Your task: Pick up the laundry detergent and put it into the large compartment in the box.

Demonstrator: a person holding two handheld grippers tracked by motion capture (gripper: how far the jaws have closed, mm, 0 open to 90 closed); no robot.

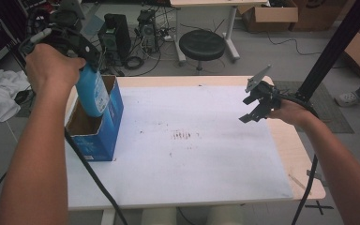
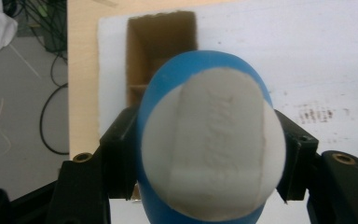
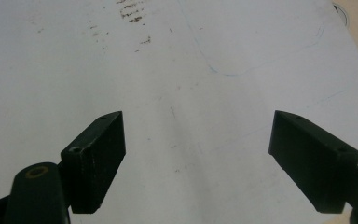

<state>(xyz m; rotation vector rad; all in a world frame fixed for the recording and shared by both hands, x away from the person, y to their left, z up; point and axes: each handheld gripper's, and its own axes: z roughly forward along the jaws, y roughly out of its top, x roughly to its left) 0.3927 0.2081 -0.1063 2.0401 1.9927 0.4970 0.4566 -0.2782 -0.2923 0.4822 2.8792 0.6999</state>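
left gripper [image 2: 205, 154] clamps blue bottle [image 1: 92, 93] — above box [image 1: 104, 131]

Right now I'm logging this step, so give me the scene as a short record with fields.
held item: blue bottle with a white cap
left gripper: shut on the bottle, above the box
blue box: open top, at the left of the table
right gripper: open, nothing between its jaws, over the white board
board surface: brown marks near the middle
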